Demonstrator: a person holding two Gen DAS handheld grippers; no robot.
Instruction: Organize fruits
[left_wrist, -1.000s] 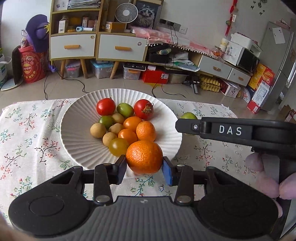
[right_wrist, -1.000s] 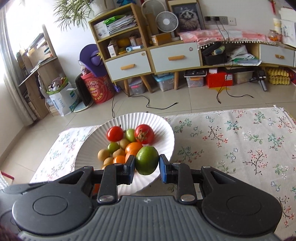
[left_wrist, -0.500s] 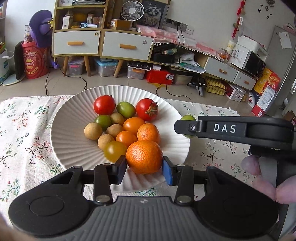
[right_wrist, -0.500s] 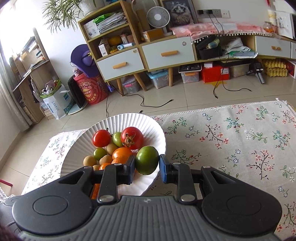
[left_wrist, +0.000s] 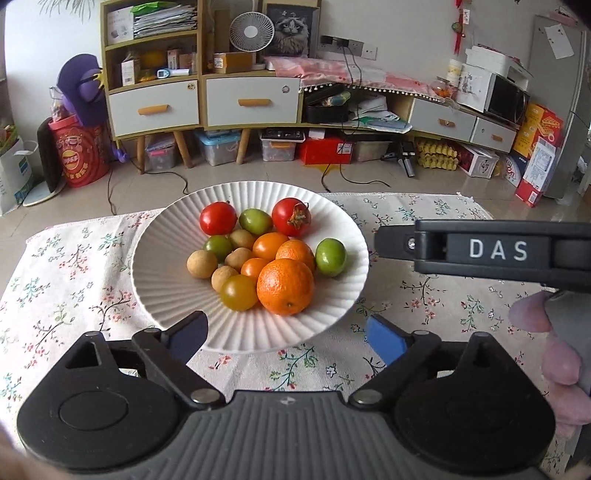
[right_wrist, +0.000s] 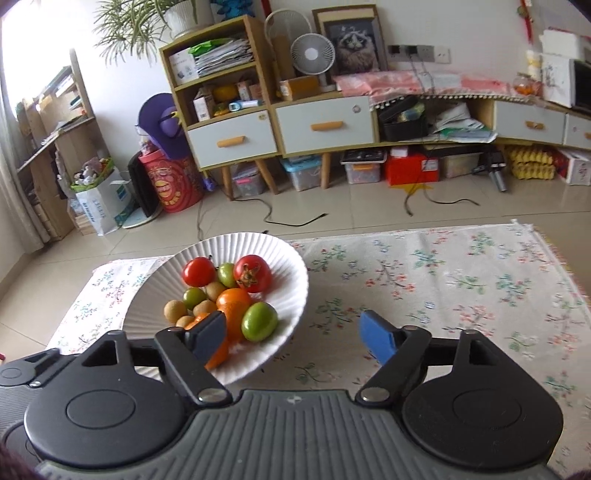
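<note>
We see the left gripper (left_wrist: 286, 334) with its jaws spread wide and nothing between them, poised at the near rim of the white ribbed plate (left_wrist: 173, 291) that sits on the desk's floral cloth (left_wrist: 66, 280). The large orange (left_wrist: 285, 286) lies on the plate just ahead of those jaws, free of both pads and resting against a yellowish tomato (left_wrist: 239, 292) on its left. Behind it we count smaller oranges, pale brown round fruits, two red tomatoes (left_wrist: 218, 218) at the far side and several green ones. The green fruit (left_wrist: 330, 256) sits at the right edge of the heap, beside a small orange and near the plate's right rim. The right gripper (right_wrist: 291, 334) also has its jaws wide apart and grips nothing; in its own view the left pad overlaps the oranges near the plate's front, while the right pad hangs over bare cloth, well clear of the plate. In the left wrist view the right gripper's body, marked DAS, reaches in from the right just beside the plate's rim.
</note>
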